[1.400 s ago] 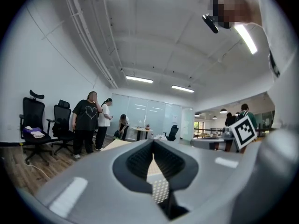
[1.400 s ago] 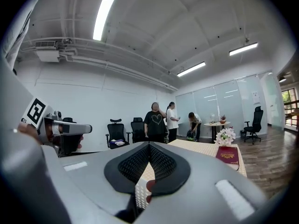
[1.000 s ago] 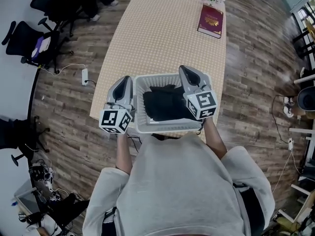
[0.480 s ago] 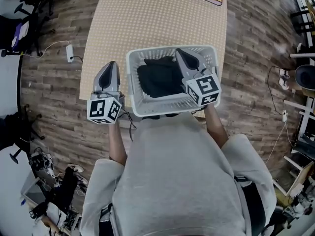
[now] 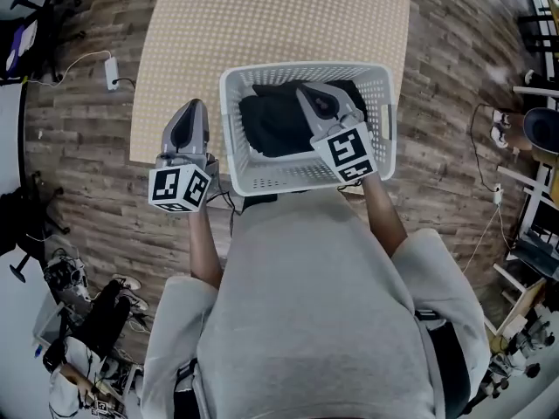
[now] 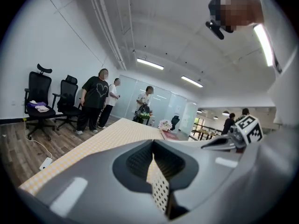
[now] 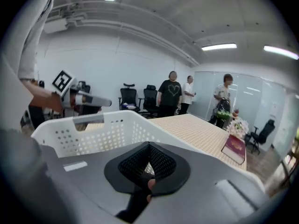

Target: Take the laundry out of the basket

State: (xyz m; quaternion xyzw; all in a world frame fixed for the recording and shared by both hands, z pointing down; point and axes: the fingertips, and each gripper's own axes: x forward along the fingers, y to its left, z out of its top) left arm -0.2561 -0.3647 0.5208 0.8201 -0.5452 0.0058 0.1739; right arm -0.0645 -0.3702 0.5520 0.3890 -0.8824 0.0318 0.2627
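Note:
A white perforated laundry basket [image 5: 262,175] stands at the near edge of the table. Dark laundry [image 5: 271,122] lies heaped inside it. My right gripper [image 5: 304,91] hangs over the laundry inside the basket's rim, pointing to the far side. Its jaws are shut, and I see no cloth lifted by them. In the right gripper view the right gripper [image 7: 149,146] looks across the basket [image 7: 105,125]. My left gripper [image 5: 193,106] is outside the basket, beside its left wall, over the table's edge. The left gripper [image 6: 153,143] is shut and holds nothing.
The checked table [image 5: 262,16] stretches away beyond the basket, with a red book [image 7: 233,148] and flowers [image 7: 239,125] at its far end. Several people [image 7: 170,97] and office chairs [image 7: 127,97] stand beyond. A power strip [image 5: 111,72] lies on the wooden floor at left.
My right gripper has moved from the basket's right rim to above the laundry in the middle. The left gripper has drawn slightly away from the left wall. The head view has tilted nearer.

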